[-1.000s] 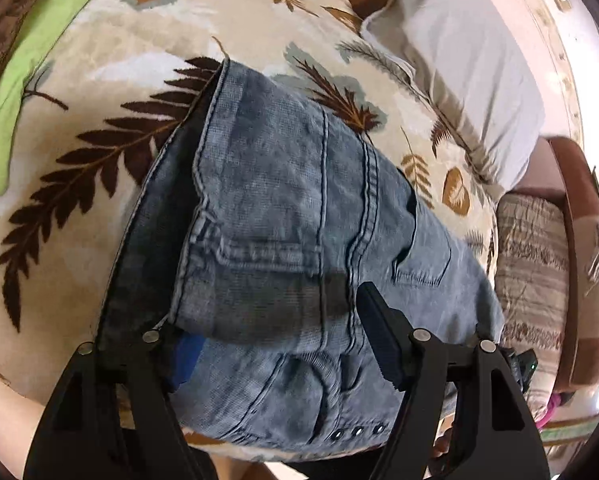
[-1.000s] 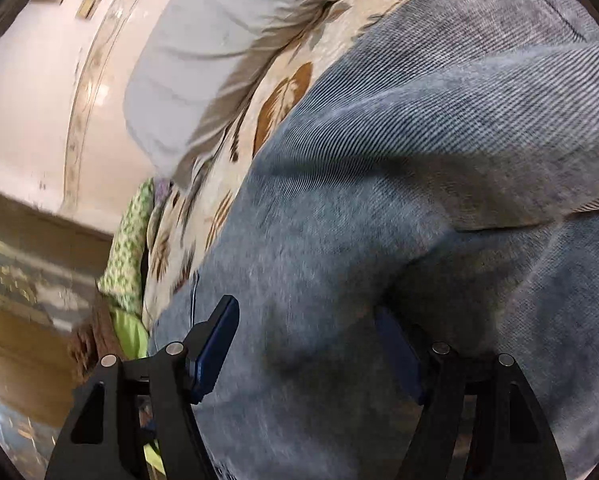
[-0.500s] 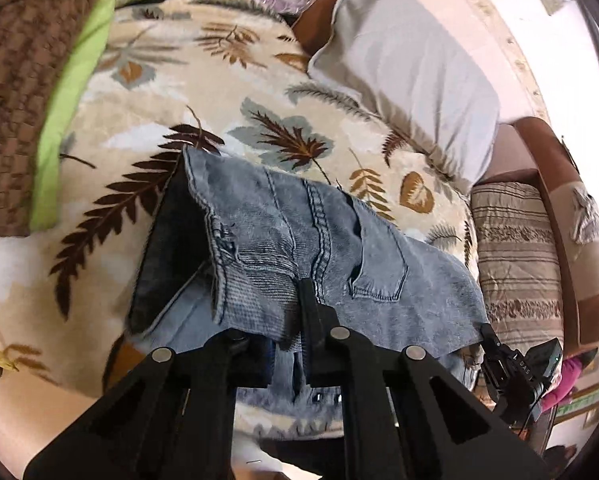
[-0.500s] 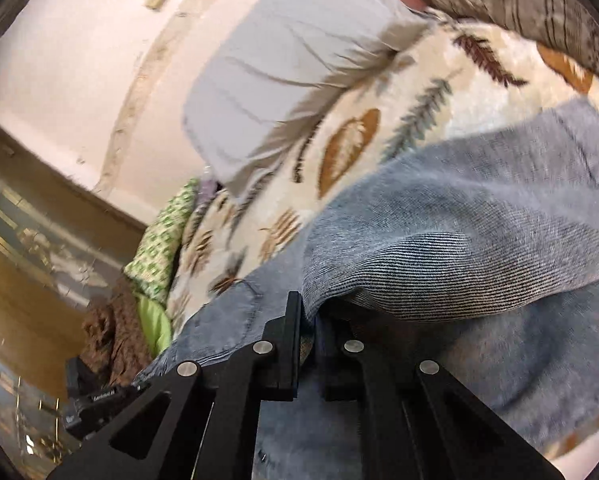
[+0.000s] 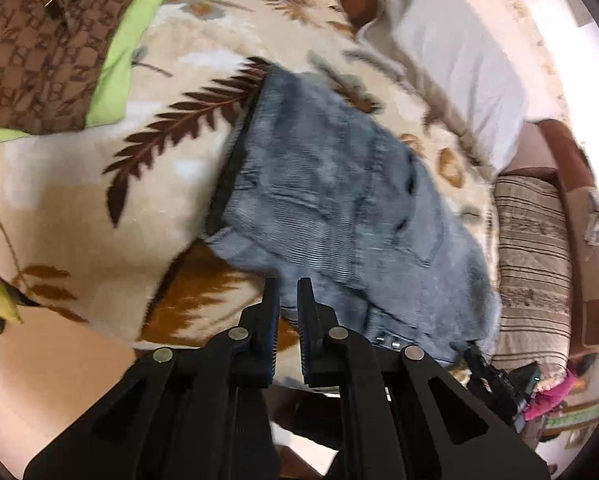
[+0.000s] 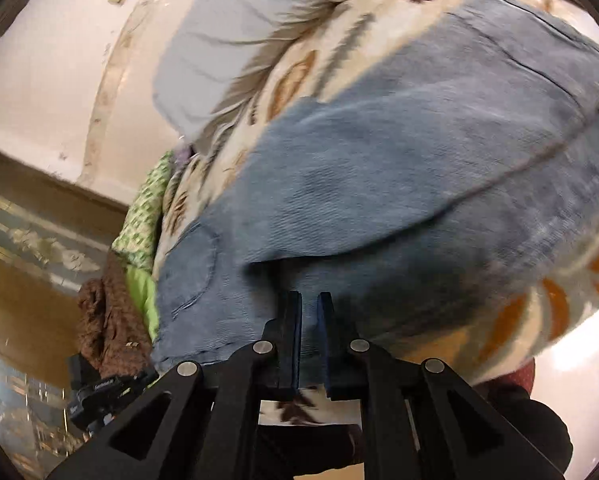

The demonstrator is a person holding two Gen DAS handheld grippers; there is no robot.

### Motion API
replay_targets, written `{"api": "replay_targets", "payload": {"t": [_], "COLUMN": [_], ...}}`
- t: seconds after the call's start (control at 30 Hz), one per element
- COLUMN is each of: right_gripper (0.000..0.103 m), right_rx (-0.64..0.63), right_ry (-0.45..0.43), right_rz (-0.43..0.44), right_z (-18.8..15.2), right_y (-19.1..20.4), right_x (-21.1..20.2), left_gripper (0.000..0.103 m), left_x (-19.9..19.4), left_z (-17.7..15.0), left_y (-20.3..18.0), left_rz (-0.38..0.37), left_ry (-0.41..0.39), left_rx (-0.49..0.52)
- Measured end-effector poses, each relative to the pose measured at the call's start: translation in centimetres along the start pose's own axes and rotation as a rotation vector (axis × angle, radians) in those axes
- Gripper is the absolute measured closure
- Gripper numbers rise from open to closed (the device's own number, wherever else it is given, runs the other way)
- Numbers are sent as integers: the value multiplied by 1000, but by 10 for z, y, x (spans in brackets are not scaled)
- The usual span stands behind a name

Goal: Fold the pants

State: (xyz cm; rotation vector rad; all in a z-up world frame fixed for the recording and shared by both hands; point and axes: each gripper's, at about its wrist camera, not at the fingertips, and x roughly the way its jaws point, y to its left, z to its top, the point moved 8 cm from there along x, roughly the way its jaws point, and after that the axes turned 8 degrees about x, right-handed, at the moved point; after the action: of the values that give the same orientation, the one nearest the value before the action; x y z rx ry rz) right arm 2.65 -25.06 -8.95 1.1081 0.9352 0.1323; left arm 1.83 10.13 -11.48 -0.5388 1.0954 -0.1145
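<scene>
Faded blue denim pants lie folded in layers on a bed covered by a cream blanket printed with brown and orange leaves. In the left wrist view, the left gripper sits at the near edge of the denim; its two black fingers stand nearly together with a narrow slit between them, and whether any cloth is caught in that slit cannot be told. A back pocket and a row of small rivets show on the pants near the bed's edge. Beyond them lie a grey pillow, a striped cushion to the right, and a brown patterned bag on lime-green cloth to the left. In the right wrist view, the right gripper meets the denim at the lower fold, fingers close together with a thin gap; a grip on the fabric cannot be confirmed. The picture is motion-blurred. The grey pillow rests against a pale wall.
</scene>
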Motion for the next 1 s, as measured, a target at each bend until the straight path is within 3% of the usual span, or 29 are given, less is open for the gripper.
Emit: {"api": "replay_targets", "payload": {"t": [0.03, 0.07, 0.1, 0.13, 0.17, 0.33, 0.53, 0.57, 0.63, 0.67, 0.7, 0.77, 0.87, 1.0], "right_gripper": [84, 66, 46, 39, 36, 35, 35, 35, 53, 74, 90, 94, 95, 95], "right_rx": [24, 53, 73, 99, 135, 312, 427, 433, 421, 404, 384, 337, 229, 101], "right_ry": [-17, -48, -75, -105, -136, -182, -248, -255, -268, -266, -259, -281, -337, -351], "right_rz": [14, 31, 39, 51, 69, 117, 181, 183, 180, 157, 130, 105, 152, 101], "right_z": [4, 12, 17, 25, 33, 63, 87, 91, 99, 103, 109, 125, 143, 134], "right_y": [-4, -11, -16, -23, -30, -66, -85, -87, -87, -86, -86, -80, -50, -38], "right_x": [-6, -17, -25, -34, -43, -57, -55, -54, -53, -51, -51, -62, -99, -131], "left_gripper": [95, 86, 68, 58, 47, 46, 46, 47, 57, 73, 80, 91, 92, 92], "left_x": [-4, -7, -8, -8, -7, 19, 45, 46, 46, 45, 46, 40, 18, 0], "left_z": [2, 4, 7, 9, 13, 18, 19, 20, 25, 28, 31, 35, 30, 11], "left_y": [-4, -8, -14, -16, -19, -26, -27, -27, -25, -23, -23, -21, -32, -42], "left_rz": [-6, -14, -29, -29, -27, -57, -5, 0, 8, 27, 32, 43, 4, 13], "left_ry": [-18, -32, -34, -36, -46, 21, 70, 73, 69, 65, 66, 53, 26, -1], "left_rx": [12, 27, 40, 40, 36, 1, -3, -10, -29, -34, -36, -53, -40, 34]}}
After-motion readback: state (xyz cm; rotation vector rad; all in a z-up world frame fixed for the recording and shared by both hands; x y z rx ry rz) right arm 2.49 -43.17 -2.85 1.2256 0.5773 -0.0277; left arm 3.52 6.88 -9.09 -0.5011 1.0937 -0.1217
